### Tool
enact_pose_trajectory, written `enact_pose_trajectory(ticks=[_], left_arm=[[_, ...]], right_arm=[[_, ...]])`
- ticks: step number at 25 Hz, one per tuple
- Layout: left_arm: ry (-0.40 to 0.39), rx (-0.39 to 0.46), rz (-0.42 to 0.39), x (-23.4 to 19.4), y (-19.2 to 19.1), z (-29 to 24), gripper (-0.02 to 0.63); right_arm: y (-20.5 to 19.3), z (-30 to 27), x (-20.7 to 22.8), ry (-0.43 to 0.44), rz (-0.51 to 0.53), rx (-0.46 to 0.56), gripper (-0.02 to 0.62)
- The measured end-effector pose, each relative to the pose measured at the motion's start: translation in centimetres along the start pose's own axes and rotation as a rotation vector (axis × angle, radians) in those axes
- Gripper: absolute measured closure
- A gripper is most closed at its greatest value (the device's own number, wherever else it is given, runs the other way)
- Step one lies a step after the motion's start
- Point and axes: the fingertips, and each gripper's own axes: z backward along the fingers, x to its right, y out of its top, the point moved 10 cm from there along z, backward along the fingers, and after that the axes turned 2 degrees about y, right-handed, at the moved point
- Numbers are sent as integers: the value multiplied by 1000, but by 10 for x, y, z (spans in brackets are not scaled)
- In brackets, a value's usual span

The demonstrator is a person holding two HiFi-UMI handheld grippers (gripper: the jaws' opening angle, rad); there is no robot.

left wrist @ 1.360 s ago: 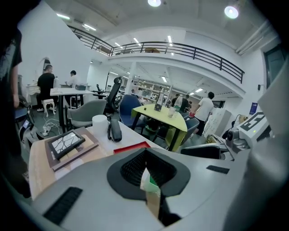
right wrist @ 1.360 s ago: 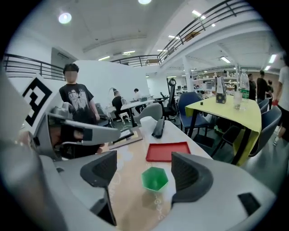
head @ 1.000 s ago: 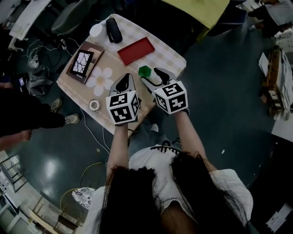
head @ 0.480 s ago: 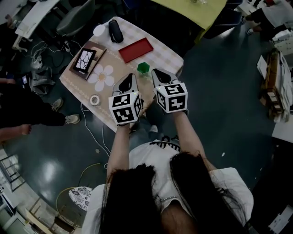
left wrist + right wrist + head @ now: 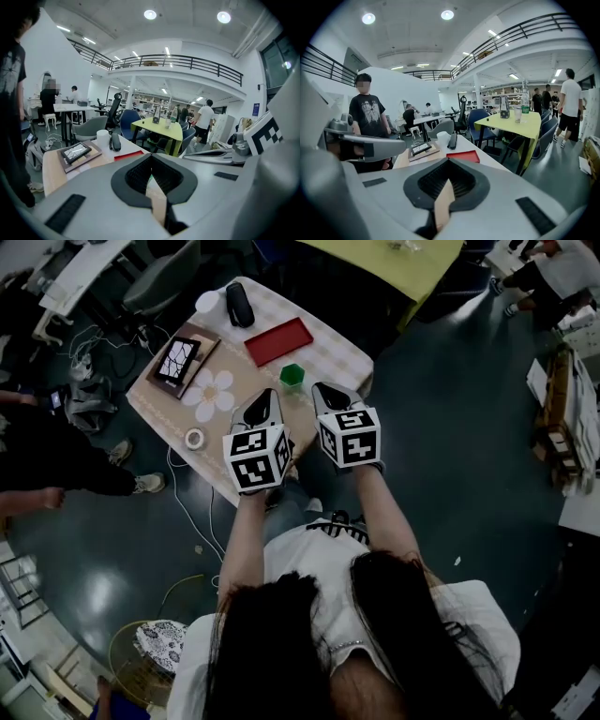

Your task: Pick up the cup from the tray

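Note:
A small green cup (image 5: 293, 376) stands upright on the tabletop (image 5: 328, 357), just off the near edge of the red tray (image 5: 278, 341). No gripper touches it. My left gripper (image 5: 262, 401) hovers to the cup's near left, jaws together and empty. On the cup's near right hangs my right gripper (image 5: 324, 391), shut on nothing. In the left gripper view the left gripper (image 5: 151, 159) points past the tray (image 5: 127, 155). The right gripper view shows the right gripper (image 5: 449, 161) with the tray (image 5: 464, 156) beyond it. The cup is hidden behind the jaws in both gripper views.
On the table are a framed dark panel (image 5: 178, 360), a white flower mat (image 5: 211, 395), a tape roll (image 5: 194, 438), a black case (image 5: 239, 304) and a white cup (image 5: 207, 302). A yellow table (image 5: 520, 126) stands beyond, and a person in black (image 5: 368, 117) stands at the left.
The right gripper's jaws, apart beside the green cup a second ago, have come together empty. Both grippers have drawn slightly back from the cup, which stays on the table.

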Motion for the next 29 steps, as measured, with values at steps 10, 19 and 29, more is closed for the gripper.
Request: enact_pose_trajectory(ticks=[10, 19, 29], left_arm=[[9, 15, -2, 8, -2, 7, 601], [18, 15, -1, 8, -4, 8, 601], [26, 14, 4, 11, -5, 10, 601]], right_arm=[[-3, 8, -1, -10, 32, -3, 584], [-2, 6, -1, -7, 41, -3, 584], [-2, 9, 1, -7, 39, -4, 584]])
